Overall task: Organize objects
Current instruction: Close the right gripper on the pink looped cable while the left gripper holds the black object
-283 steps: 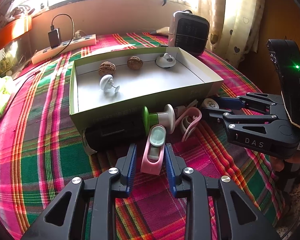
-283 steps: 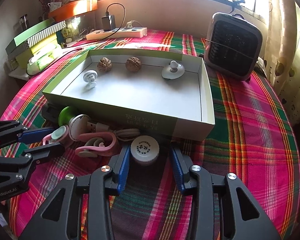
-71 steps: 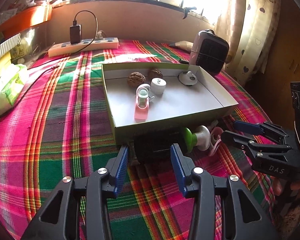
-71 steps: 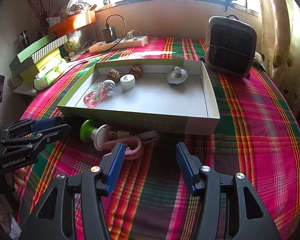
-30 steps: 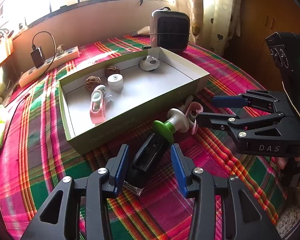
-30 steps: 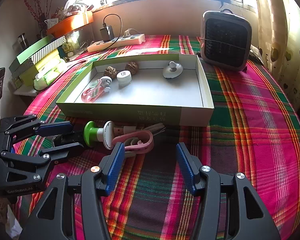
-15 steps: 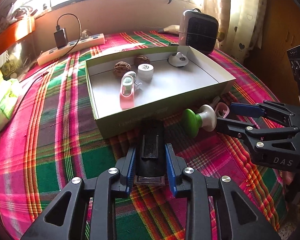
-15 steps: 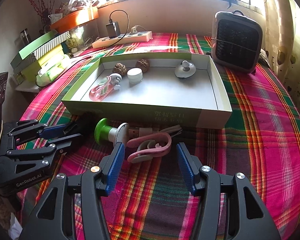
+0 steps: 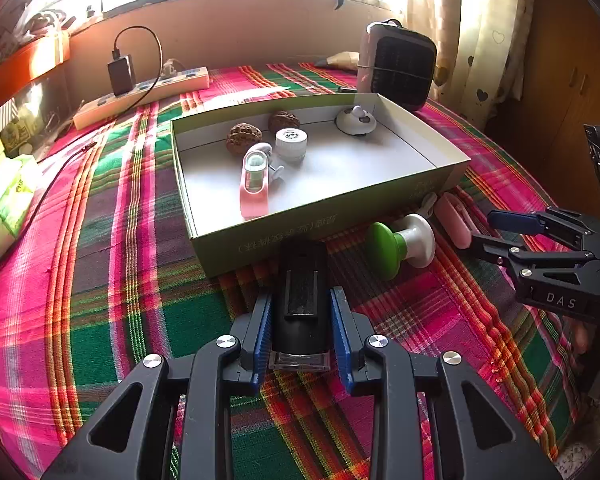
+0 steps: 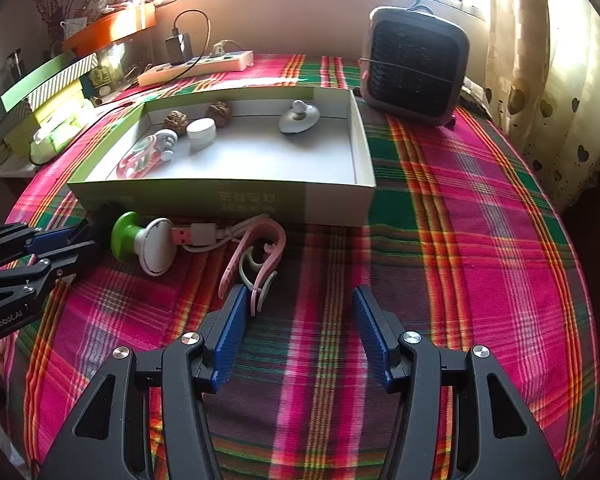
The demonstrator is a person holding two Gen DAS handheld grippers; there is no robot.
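Step in hand: pickup of the black rectangular device (image 9: pixel 300 300), one of the loose items lined up in front of the shallow cardboard box (image 9: pixel 320 226) on the plaid tablecloth (image 9: pixel 112 280).
Left gripper (image 9: pixel 302 334): jaws clamped on the black rectangular device, one blue pad flat against each long side.
Device position: lengthwise between the jaws, near end with a clear edge just at the pad roots, far end almost touching the box's front wall; apparently resting on the cloth, not yet lifted.
Right gripper (image 10: pixel 298 334): jaws apart, nothing between them, low over the cloth.
Nearest item to right gripper: pink clip (image 10: pixel 256 260), just beyond and beside the left-hand pad, tip close to that pad; contact not clear.
Other loose items: green-and-white knob (image 10: pixel 142 242) and a pink USB plug with white cable (image 10: pixel 198 236), both against the box front.
Already in box: two walnuts (image 9: pixel 244 138), a white cap (image 9: pixel 291 144), a pink clip holder (image 9: pixel 254 184), a grey-white knob (image 9: pixel 356 120).
Next move, as a judgement: lift high enough to clear the front wall, carry forward over the box, set down on a bare stretch of floor, then release.
Risk: short gap to the wall; forward travel before lift likely to shove the box.
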